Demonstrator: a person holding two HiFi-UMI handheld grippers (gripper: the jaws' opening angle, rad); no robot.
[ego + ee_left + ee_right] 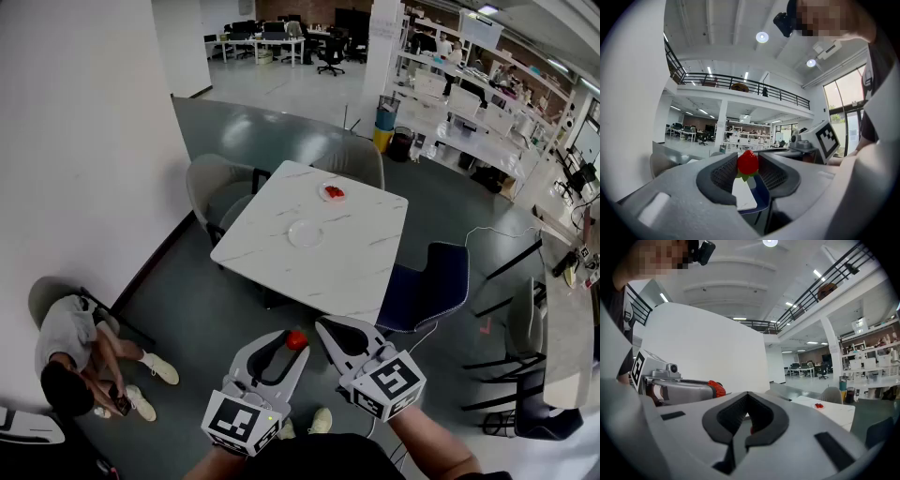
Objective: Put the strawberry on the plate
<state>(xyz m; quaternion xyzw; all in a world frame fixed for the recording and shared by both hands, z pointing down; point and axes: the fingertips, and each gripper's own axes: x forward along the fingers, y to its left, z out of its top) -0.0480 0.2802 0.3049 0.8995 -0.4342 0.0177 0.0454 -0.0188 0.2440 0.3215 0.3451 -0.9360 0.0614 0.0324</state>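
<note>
A red strawberry [296,339] [747,162] sits between the pads of my left gripper [290,344] [748,169], which is shut on it, held low and well short of the table. The white marble table [352,258] carries an empty clear plate [305,232] near its middle. A second small plate with red strawberries [332,192] [819,405] stands at its far edge. My right gripper [324,326] [747,397] hovers beside the left one, jaws together and holding nothing. The right gripper view also shows the left gripper [679,390] with the strawberry [716,388] at its tip.
A blue chair [431,286] stands at the table's near right corner, grey chairs [216,187] at the far left. A person [70,352] crouches on the floor by the white wall at left. Black chairs [525,375] and a desk line the right.
</note>
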